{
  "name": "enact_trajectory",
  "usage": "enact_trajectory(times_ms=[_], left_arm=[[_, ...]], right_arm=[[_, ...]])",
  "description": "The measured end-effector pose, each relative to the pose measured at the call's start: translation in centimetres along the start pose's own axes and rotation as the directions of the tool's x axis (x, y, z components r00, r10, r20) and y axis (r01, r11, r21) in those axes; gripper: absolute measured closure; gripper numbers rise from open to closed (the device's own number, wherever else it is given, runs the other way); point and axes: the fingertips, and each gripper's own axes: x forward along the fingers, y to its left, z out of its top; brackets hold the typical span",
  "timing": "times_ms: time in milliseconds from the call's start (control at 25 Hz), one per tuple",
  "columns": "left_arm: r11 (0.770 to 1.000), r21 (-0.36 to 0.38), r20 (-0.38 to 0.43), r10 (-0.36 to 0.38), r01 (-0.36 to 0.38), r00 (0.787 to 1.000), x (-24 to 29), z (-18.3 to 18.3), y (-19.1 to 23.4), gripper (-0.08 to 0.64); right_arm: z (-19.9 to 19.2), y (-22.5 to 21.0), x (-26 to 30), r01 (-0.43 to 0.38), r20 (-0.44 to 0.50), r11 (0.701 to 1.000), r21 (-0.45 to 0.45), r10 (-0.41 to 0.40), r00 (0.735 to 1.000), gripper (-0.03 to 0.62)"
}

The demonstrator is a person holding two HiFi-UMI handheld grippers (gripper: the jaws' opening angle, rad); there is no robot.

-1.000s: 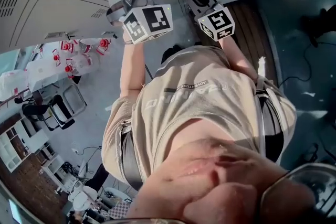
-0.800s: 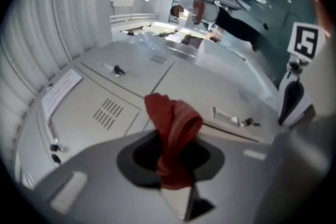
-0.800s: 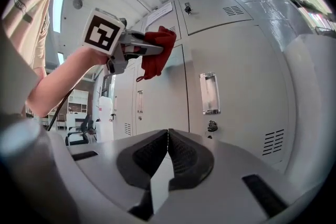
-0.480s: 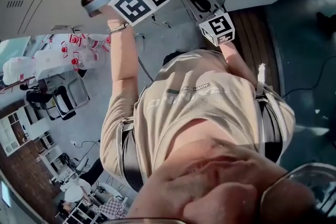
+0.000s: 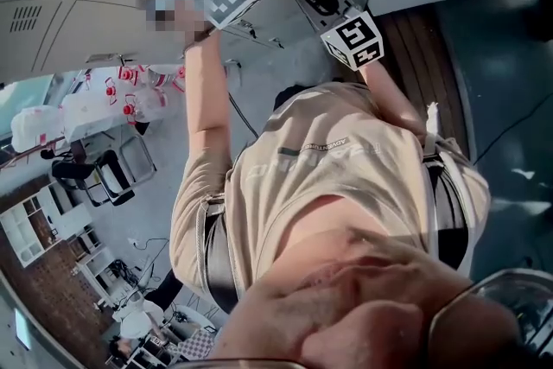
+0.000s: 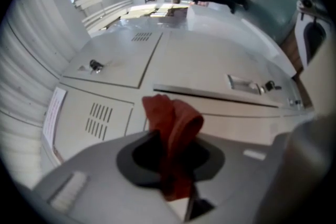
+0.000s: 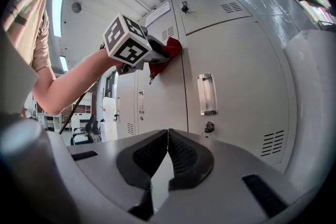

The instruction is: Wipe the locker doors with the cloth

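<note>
Wipe in progress — the left gripper (image 6: 170,161) is held high against the grey locker doors (image 7: 231,60), its jaws clamped on a bunched red cloth (image 6: 172,123). In the right gripper view the cloth looks pressed to an upper door, close to a seam. The right gripper (image 7: 168,150) waits lower down, facing a recessed handle (image 7: 207,94), its jaws closed on nothing.

Doing this stroke well likely means holding the cloth against the panel with even pressure and working in overlapping passes. It also means steering round handles and locks so the fabric does not snag or slip from the jaws.

Against the frame a second earlier, the left arm has stretched further up the lockers — its marker cube now sits higher in the head view. The right gripper has barely shifted.
</note>
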Motion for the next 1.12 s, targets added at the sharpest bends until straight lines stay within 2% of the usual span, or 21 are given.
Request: enact_trajectory(times_ms=[160,320,560,760,920,1120], left_arm=[[1.000,0.015,-0.003,0.013,-0.013,1.000,0.2,-0.2,-0.9,0.482],[1.000,0.022,-0.012,-0.013,0.013,1.000,0.0,-0.6,-2.7,0.482],[0.997,0.035,-0.019,-0.067,0.068,0.998,-0.1,-1.9,-7.3,0.482],[0.990,0.045,-0.019,-0.135,0.136,0.991,-0.5,-2.5,-12.9,0.482],[0.973,0.045,-0.031,-0.223,0.225,0.974,-0.7,-3.0,-18.0,0.480],[0.931,0.055,-0.043,-0.359,0.361,0.932,-1.2,-3.7,-25.3,0.480]], right_arm=[[-0.5,-0.1,0.0,0.006,-0.014,1.000,0.005,-0.006,1.000,0.577],[-1.8,-0.3,-0.3,0.021,-0.045,1.000,0.018,-0.020,0.999,0.577],[-2.6,-0.8,-0.2,0.036,-0.066,0.999,0.022,-0.035,0.997,0.577],[-3.0,-0.7,0.0,0.038,-0.091,0.999,0.001,-0.038,0.995,0.577],[-3.2,-0.7,0.4,0.034,-0.100,0.999,-0.007,-0.034,0.994,0.577],[-3.6,-0.7,0.8,0.026,-0.116,0.999,-0.020,-0.028,0.993,0.577]])
